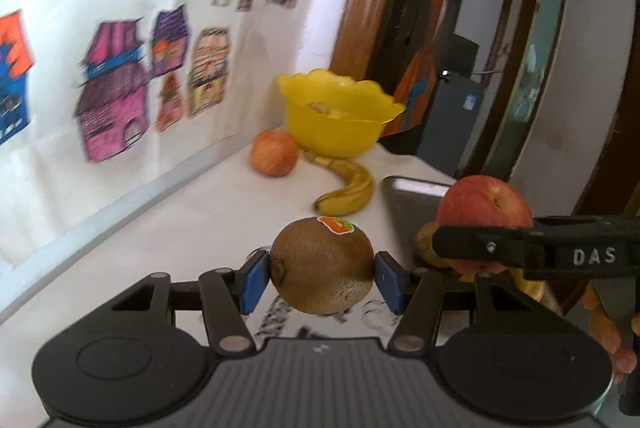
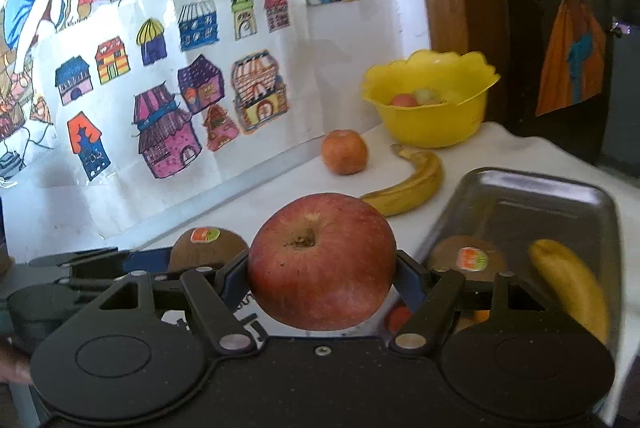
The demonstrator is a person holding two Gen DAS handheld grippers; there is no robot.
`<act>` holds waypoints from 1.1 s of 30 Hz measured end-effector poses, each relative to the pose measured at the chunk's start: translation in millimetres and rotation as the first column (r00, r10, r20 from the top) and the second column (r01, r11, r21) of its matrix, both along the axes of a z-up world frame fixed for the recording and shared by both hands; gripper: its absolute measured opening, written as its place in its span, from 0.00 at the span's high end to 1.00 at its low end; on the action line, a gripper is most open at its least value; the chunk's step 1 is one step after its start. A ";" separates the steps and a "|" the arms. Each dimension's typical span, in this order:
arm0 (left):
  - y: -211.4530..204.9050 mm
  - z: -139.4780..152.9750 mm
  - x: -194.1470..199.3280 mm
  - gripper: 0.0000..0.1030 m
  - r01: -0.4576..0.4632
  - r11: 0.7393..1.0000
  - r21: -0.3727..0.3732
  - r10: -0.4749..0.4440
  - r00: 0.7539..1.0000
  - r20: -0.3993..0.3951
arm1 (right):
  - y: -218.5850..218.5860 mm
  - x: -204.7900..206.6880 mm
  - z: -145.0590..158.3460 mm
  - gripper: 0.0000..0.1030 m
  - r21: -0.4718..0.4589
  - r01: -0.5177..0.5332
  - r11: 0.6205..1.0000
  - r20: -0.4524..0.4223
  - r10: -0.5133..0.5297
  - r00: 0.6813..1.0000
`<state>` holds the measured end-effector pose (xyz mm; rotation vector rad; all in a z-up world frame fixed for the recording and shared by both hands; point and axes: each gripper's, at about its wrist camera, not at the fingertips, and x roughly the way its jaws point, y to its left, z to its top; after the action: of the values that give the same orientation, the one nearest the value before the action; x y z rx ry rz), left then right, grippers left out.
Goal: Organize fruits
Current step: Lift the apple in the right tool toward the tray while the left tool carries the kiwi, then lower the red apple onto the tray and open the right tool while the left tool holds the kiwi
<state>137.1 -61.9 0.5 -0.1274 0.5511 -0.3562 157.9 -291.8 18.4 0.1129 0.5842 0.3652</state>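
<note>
My left gripper (image 1: pixel 322 278) is shut on a brown kiwi (image 1: pixel 323 264) with a sticker and holds it above the white table. My right gripper (image 2: pixel 322 278) is shut on a red apple (image 2: pixel 322 262); that apple also shows in the left wrist view (image 1: pixel 484 205) beside the kiwi. The held kiwi shows in the right wrist view (image 2: pixel 208 248) at the left. A metal tray (image 2: pixel 560 195) holds a second kiwi (image 2: pixel 466 256) and a banana (image 2: pixel 572 288). A yellow bowl (image 2: pixel 432 123) with fruit stands at the back.
A loose orange-red apple (image 2: pixel 345 151) and a banana (image 2: pixel 408 183) lie on the table in front of the bowl. A wall with coloured drawings (image 2: pixel 168 87) runs along the left. A dark doorway (image 1: pixel 500 67) lies past the table's far right edge.
</note>
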 end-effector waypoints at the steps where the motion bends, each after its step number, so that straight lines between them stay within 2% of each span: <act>1: -4.7 2.3 1.1 0.40 0.010 1.000 0.001 -0.010 1.000 0.005 | -4.7 -2.5 2.5 0.28 -0.001 0.004 1.000 0.005 -0.004 1.000; 9: -47.2 19.5 6.3 0.41 0.078 0.997 -0.010 -0.077 0.995 0.060 | -51.0 -17.9 27.7 0.28 0.013 0.089 0.996 0.081 -0.090 0.993; 14: -78.0 21.3 11.5 0.45 0.122 0.993 0.005 -0.122 0.990 0.068 | -80.6 -20.0 32.0 0.28 0.015 0.144 0.989 0.106 -0.145 0.984; 15: -82.8 19.9 12.2 0.49 0.133 0.991 0.004 -0.133 0.989 0.068 | -87.0 -19.8 31.1 0.28 0.015 0.155 0.988 0.105 -0.155 0.982; 16: -88.0 18.4 10.9 0.71 0.148 0.989 0.002 -0.147 0.986 0.083 | -92.1 -19.4 29.4 0.28 0.014 0.163 0.987 0.101 -0.163 0.981; 17: -93.8 17.0 9.8 0.72 0.168 0.986 0.010 -0.168 0.981 0.096 | -97.5 -18.7 27.0 0.28 0.013 0.171 0.985 0.095 -0.171 0.981; 19: -110.5 10.5 10.1 0.72 0.178 0.983 0.050 -0.182 0.978 0.097 | -107.5 -15.9 19.9 0.28 0.010 0.183 0.983 0.077 -0.184 0.980; 22: -129.1 -15.6 20.3 0.72 0.191 0.979 0.075 -0.194 0.980 0.037 | -118.6 -9.3 2.1 0.28 0.021 0.197 0.980 0.032 -0.198 0.980; 25: -133.9 -43.0 30.8 0.72 0.188 0.979 0.074 -0.186 0.982 -0.032 | -125.2 -2.3 -19.6 0.28 0.041 0.202 0.979 -0.013 -0.201 0.979; 27: -132.3 -48.9 33.0 0.71 0.166 0.984 0.072 -0.165 0.986 -0.024 | -128.0 1.3 -32.7 0.28 0.058 0.196 0.979 -0.031 -0.194 0.980; 30: -131.5 -51.8 35.5 0.62 0.152 0.986 0.066 -0.150 0.988 -0.034 | -129.8 6.0 -50.1 0.28 0.094 0.205 0.974 -0.036 -0.203 0.979; 32: -130.8 -52.9 34.9 0.46 0.132 0.989 0.063 -0.131 0.991 -0.030 | -129.5 4.1 -59.5 0.28 0.133 0.229 0.964 -0.010 -0.229 0.973; 33: -129.8 -52.8 34.3 0.45 0.126 0.990 0.062 -0.124 0.992 -0.028 | -127.6 2.0 -64.4 0.27 0.151 0.231 0.961 0.015 -0.236 0.972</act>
<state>171.4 -191.7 -52.3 -0.0352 0.5956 -0.4591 159.9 -419.4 -46.0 0.3152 0.5043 0.1802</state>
